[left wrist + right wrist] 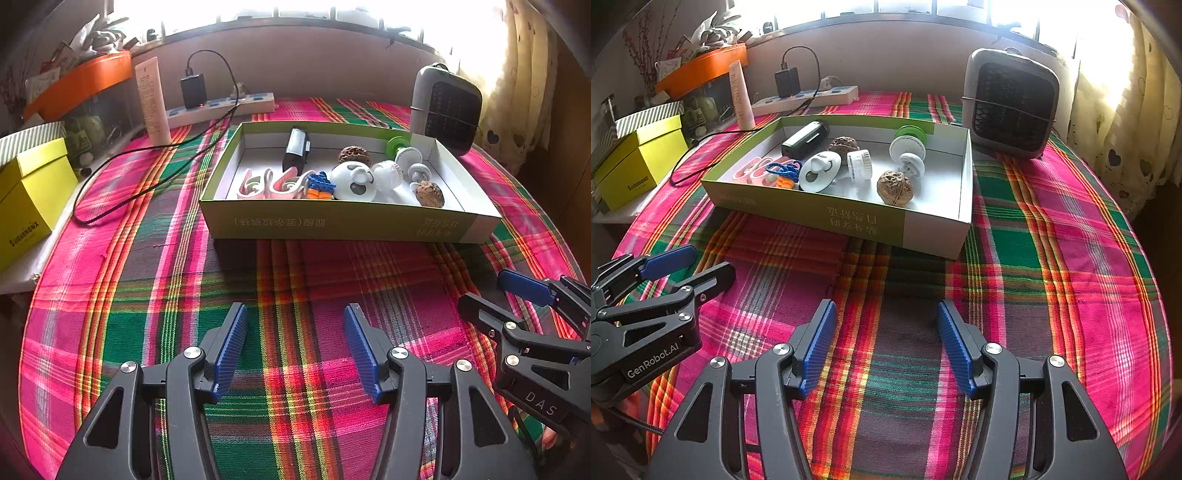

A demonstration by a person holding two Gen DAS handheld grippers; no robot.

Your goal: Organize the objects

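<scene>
both tongs hover low over the plaid cloth [295, 280] on the worktop, side by side, each with its blue pads spread apart and nothing between them: the left tongs [295, 347] and the right tongs [886, 343] point toward the shallow green-and-white box [351, 221], which sits on the cloth just beyond them. everything loose lies inside that box. a black cylinder-like device [805, 142] rests toward the back left, with 1 wrinkled walnut [843, 144] behind the middle and a 2nd walnut [894, 187] near the front right corner. a white round toy with dark spots [820, 171] leans in the centre, touching a white ribbed cap [860, 166]. a blue braided piece [783, 170] sits on something orange, beside pink-and-white clips [269, 182] at the left end. a white spool-like piece with a green disc [910, 142] stands toward the back right. beyond the box, a grey fan heater [1012, 103] stands at the right, a white power strip [805, 98] with a black charger plugged in runs along the wall, and a yellow box [29, 199] sits at the far left.
</scene>
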